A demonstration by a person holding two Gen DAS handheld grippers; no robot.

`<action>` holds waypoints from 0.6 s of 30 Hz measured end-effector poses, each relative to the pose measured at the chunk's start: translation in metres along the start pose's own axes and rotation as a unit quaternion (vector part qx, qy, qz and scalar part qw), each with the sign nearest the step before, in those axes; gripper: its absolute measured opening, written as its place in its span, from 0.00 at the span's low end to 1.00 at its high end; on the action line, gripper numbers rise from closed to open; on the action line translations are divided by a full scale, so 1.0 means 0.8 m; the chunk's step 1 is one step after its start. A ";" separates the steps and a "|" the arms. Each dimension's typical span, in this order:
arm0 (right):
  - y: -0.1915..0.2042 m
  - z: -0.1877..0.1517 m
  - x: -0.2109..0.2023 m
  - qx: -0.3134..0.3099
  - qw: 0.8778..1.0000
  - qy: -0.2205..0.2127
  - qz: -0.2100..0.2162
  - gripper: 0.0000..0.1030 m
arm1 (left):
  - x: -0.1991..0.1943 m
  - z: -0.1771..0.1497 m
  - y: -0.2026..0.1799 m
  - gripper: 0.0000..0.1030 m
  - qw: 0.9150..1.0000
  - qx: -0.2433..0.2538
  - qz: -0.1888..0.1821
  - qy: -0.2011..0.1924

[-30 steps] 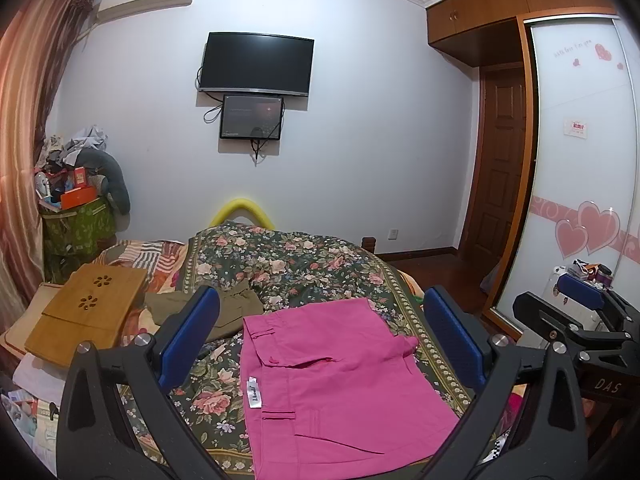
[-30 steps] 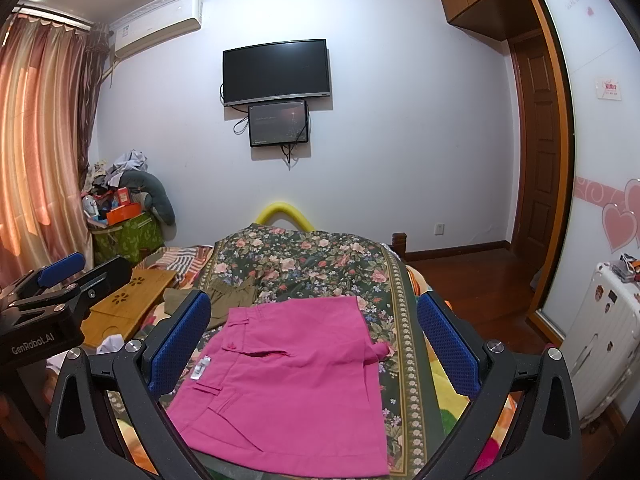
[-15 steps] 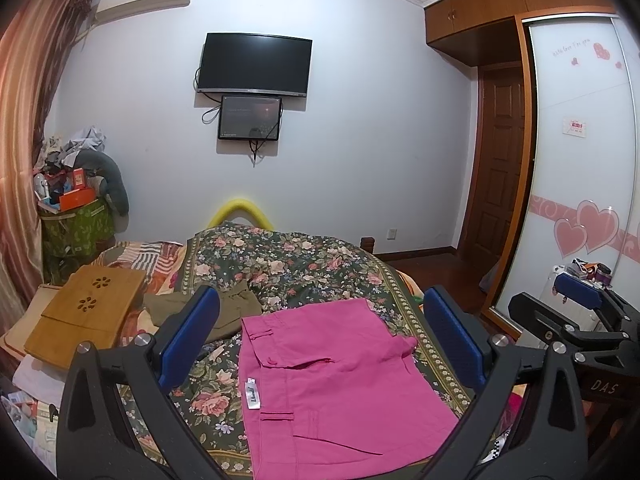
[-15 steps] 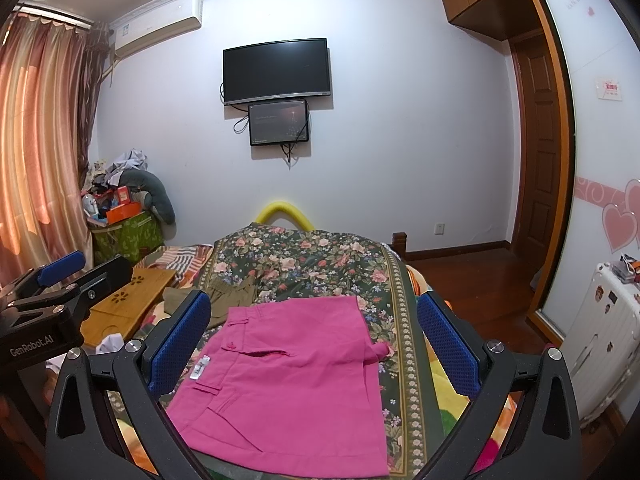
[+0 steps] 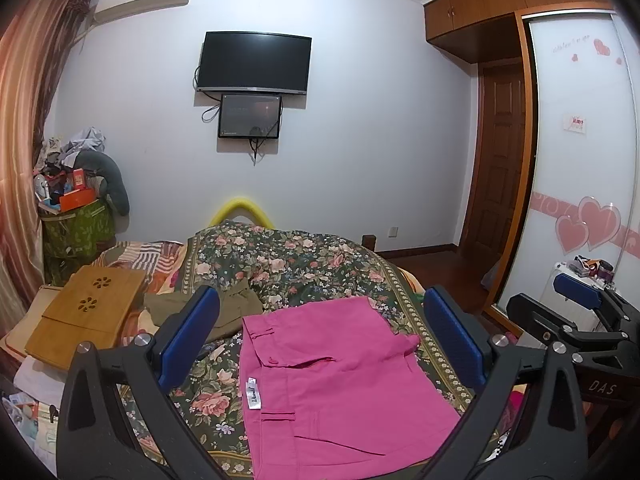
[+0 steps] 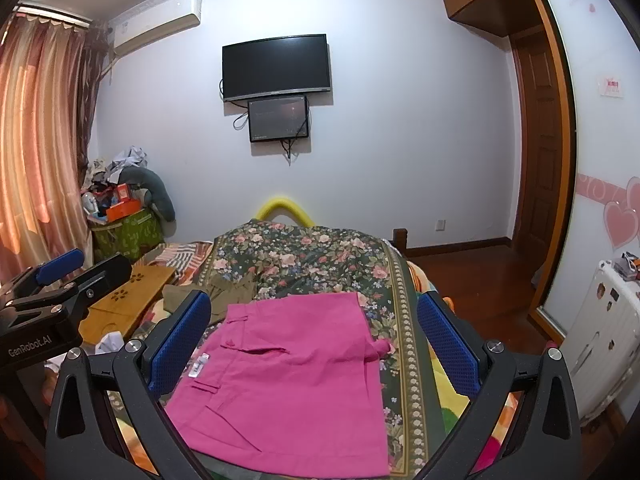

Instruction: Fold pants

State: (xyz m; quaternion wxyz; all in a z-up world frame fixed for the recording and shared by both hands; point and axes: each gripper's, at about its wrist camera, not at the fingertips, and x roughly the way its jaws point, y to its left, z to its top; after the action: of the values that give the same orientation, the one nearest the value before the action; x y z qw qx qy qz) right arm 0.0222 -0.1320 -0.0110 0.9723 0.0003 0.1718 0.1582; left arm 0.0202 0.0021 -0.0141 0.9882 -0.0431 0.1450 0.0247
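Note:
Pink pants (image 5: 340, 376) (image 6: 288, 380) lie folded flat on the floral bedspread (image 5: 296, 264) (image 6: 312, 256), with a white label showing at their left edge. My left gripper (image 5: 320, 336) hangs above the near end of the pants, open, nothing between its blue pads. My right gripper (image 6: 312, 332) is likewise held open over the pants and holds nothing. Each gripper shows at the edge of the other's view, the right one (image 5: 580, 312) at far right and the left one (image 6: 52, 280) at far left.
An olive garment (image 5: 224, 312) (image 6: 224, 292) lies crumpled left of the pants. A wooden lap tray (image 5: 88, 312) sits at the bed's left side. A green bin piled with clutter (image 5: 76, 224) stands by the curtain. A white radiator (image 6: 600, 340) stands right of the bed.

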 end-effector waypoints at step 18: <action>-0.072 -0.059 0.120 0.010 0.990 0.120 -0.067 1.00 | 0.161 -0.032 0.021 1.00 0.993 0.015 0.012 0.114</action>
State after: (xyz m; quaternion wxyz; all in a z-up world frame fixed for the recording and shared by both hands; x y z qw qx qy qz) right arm 0.1093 -0.1597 -0.0906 0.9530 -0.0204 0.2885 0.0900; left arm 0.1355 0.0208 -0.0770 0.9654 -0.0292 0.2575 0.0289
